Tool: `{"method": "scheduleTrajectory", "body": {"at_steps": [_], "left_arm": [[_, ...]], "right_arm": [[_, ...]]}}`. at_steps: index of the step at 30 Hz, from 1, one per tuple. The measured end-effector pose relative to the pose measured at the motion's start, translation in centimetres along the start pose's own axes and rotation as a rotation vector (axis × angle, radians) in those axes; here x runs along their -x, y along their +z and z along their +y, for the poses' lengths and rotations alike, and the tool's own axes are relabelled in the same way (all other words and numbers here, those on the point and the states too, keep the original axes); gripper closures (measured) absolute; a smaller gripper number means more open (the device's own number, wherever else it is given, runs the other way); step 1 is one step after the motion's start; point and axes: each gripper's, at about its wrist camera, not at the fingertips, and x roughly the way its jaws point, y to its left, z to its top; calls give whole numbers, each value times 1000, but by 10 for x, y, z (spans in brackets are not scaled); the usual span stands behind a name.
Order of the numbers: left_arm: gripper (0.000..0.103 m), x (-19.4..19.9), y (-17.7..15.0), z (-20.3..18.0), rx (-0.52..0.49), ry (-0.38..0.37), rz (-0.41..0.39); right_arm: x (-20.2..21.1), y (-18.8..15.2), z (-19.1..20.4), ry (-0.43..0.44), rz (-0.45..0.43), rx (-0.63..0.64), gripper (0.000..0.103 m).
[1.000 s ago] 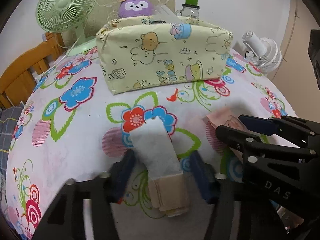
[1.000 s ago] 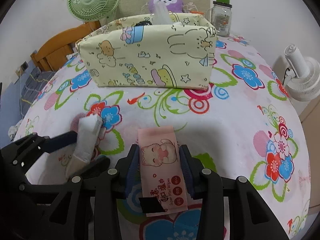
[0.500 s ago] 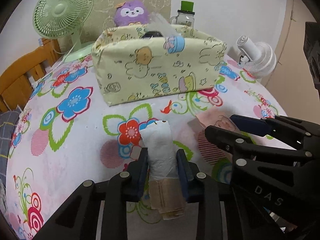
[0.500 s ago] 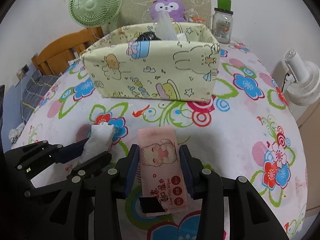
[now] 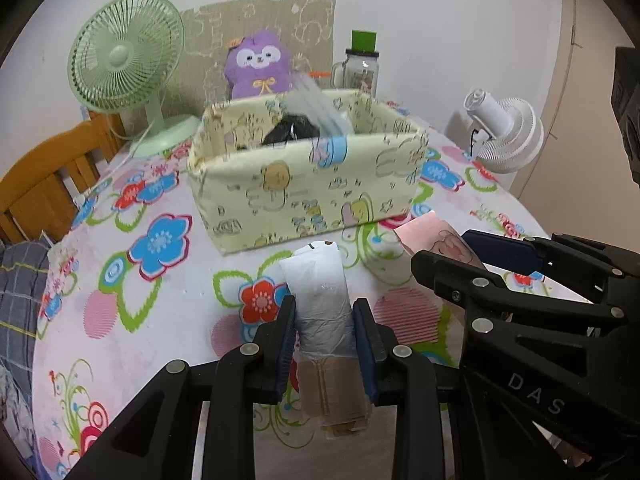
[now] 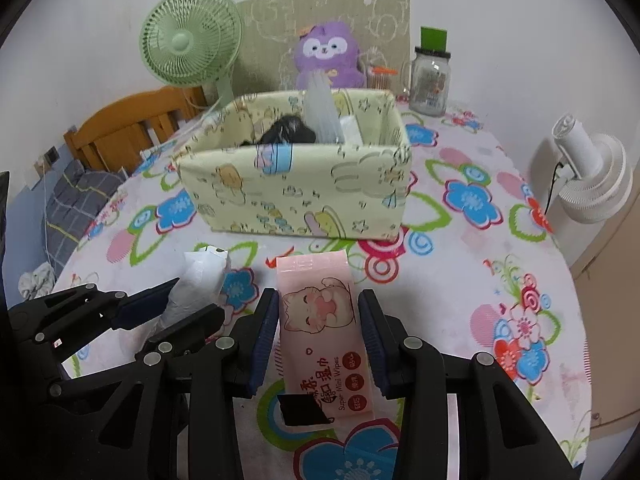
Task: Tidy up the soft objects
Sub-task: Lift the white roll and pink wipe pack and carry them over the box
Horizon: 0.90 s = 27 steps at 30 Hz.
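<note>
The yellow cartoon-print fabric box (image 6: 296,184) sits in the middle of the flowered tablecloth (image 6: 460,280), open at the top, with a black bundle (image 6: 286,133) and a clear plastic roll (image 6: 320,114) poking out of it. Behind the box, a purple plush toy (image 6: 326,54) leans against a sheet of cardboard (image 6: 280,20), with a green desk fan (image 6: 190,42) to its left and a glass jar with a green lid (image 6: 430,80) to its right. A white fan (image 6: 586,176) stands off the table's edge to the right of the box, and a wooden chair back (image 6: 128,128) shows to the left. Nothing lies on the cloth between the box and the two grippers.

In front of the box, the left gripper (image 5: 324,330) has its blue-padded fingers pressed against both sides of a white wrapped packet (image 5: 320,300), squeezing it; the packet's beige end trails back toward the handle and its white end points at the box. Just to its right, the right gripper (image 6: 318,338) has a pink wet-wipes pack (image 6: 320,336) lying lengthwise between its fingers, cat picture uppermost, sealed end toward the box. Its pads sit right at the pack's long edges, though I cannot tell whether they are truly clamping it.
</note>
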Motion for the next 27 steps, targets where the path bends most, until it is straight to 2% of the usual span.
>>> {"method": "scheduleTrajectory", "body": {"at_steps": [27], "left_arm": [[75,62,34,-12,-55,13,-140]], "right_arm": [[67,32,5,11,-133,16,59]]}}
